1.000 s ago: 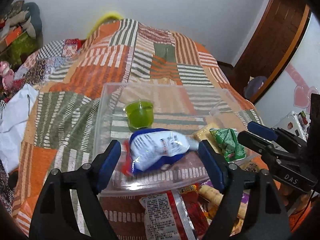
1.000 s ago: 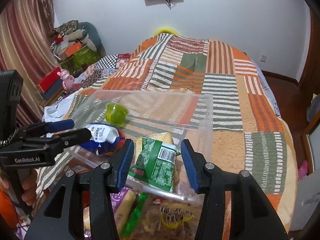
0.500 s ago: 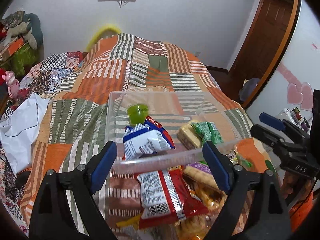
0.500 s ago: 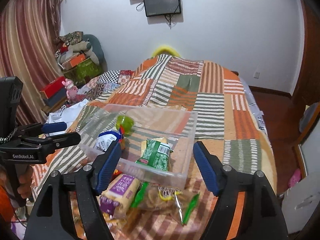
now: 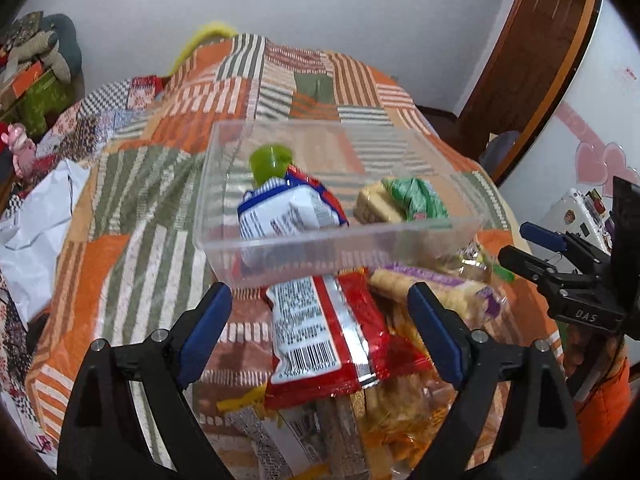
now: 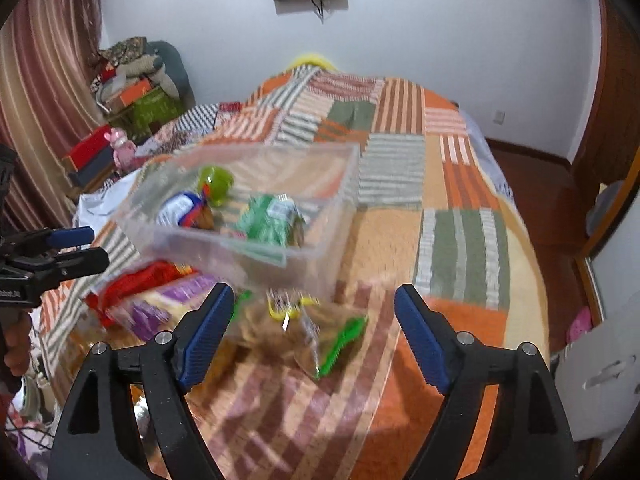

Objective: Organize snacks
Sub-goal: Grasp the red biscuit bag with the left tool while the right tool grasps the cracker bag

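Observation:
A clear plastic bin [image 5: 280, 258] [image 6: 320, 256] sits on the bed. It holds a green jelly cup [image 5: 270, 162] [image 6: 216, 184], a blue and white packet [image 5: 288, 214] [image 6: 178, 208] and a green-wrapped cracker pack [image 5: 412, 196] [image 6: 268, 220]. In front of it lie loose snacks: a red packet [image 5: 328, 336] [image 6: 136, 284], a purple-wrapped pack [image 5: 436, 282] [image 6: 160, 304] and a clear bag with green trim [image 6: 312, 332]. My left gripper [image 5: 320, 328] is open and empty over the red packet. My right gripper [image 6: 314, 332] is open and empty over the clear bag.
The bed has an orange, green and white patchwork cover [image 6: 460, 248]. A white cloth [image 5: 32, 216] lies at the left. Boxes and soft toys [image 6: 132, 92] are stacked by the curtain. A wooden door [image 5: 536, 64] stands at the right.
Both grippers have pulled back and up from the bin. The right one let go of the green cracker pack and opened wide. The loose snacks in front have come into view.

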`<state>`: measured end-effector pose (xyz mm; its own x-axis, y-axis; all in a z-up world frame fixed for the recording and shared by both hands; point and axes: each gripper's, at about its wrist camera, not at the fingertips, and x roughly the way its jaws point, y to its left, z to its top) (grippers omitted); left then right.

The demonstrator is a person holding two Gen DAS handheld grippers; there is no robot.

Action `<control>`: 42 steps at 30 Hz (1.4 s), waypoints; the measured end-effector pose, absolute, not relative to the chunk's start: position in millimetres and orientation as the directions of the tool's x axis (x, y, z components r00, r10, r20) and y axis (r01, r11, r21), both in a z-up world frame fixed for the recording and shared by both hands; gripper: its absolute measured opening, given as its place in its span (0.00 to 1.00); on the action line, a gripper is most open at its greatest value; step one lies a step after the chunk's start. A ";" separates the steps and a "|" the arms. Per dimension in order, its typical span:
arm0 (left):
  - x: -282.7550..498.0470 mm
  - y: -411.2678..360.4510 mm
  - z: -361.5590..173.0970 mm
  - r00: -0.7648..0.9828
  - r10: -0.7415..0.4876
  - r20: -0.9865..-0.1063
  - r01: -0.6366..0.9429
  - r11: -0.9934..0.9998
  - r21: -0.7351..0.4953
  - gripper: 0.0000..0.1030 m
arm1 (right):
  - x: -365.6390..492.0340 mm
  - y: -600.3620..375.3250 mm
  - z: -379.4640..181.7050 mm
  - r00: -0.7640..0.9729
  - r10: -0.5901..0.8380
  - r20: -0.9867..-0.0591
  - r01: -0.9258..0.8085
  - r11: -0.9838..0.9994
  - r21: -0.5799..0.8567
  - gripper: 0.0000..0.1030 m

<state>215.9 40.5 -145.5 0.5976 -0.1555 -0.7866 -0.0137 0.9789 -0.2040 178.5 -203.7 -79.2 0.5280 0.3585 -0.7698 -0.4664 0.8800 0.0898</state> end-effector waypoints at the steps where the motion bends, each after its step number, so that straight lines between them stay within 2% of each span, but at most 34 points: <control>1: 216.2 40.1 -150.3 0.588 -0.158 -0.793 -0.016 0.978 -0.207 0.87 | 177.0 -205.8 -83.1 0.521 0.356 -0.776 -0.464 0.881 0.093 0.78; 10: 225.1 36.0 -175.2 0.532 -0.210 -0.821 -0.015 0.966 -0.257 0.88 | 178.6 -204.5 -104.7 0.463 0.367 -0.806 -0.464 0.876 0.133 0.78; 13: 230.2 34.6 -180.9 0.519 -0.220 -0.826 -0.024 0.962 -0.271 0.88 | 181.6 -204.7 -106.3 0.456 0.381 -0.804 -0.451 0.878 0.160 0.84; 16: 235.3 33.0 -189.6 0.496 -0.240 -0.834 -0.028 0.956 -0.292 0.88 | 184.0 -205.1 -111.0 0.428 0.397 -0.812 -0.444 0.875 0.194 0.85; 23: 238.7 35.0 -197.7 0.503 -0.265 -0.823 -0.035 0.945 -0.325 0.89 | 182.0 -199.9 -120.7 0.407 0.369 -0.835 -0.448 0.878 0.170 0.86; 26: 235.1 34.1 -198.6 0.512 -0.265 -0.817 -0.021 0.947 -0.320 0.88 | 182.9 -202.0 -121.0 0.401 0.384 -0.832 -0.444 0.876 0.190 0.83; 28: 232.7 33.6 -198.3 0.516 -0.268 -0.814 -0.017 0.947 -0.322 0.86 | 184.2 -201.7 -120.6 0.404 0.385 -0.830 -0.443 0.876 0.191 0.77; 37: 217.0 34.3 -190.5 0.537 -0.265 -0.801 0.001 0.949 -0.314 0.71 | 179.1 -203.1 -116.4 0.422 0.399 -0.814 -0.459 0.869 0.187 0.61; 39: 214.5 35.8 -188.9 0.538 -0.271 -0.798 0.002 0.947 -0.320 0.67 | 177.4 -203.6 -114.6 0.432 0.396 -0.810 -0.460 0.870 0.180 0.59; 42: 207.4 35.9 -183.1 0.546 -0.274 -0.791 0.014 0.948 -0.319 0.66 | 173.7 -203.3 -111.3 0.444 0.393 -0.805 -0.465 0.869 0.169 0.58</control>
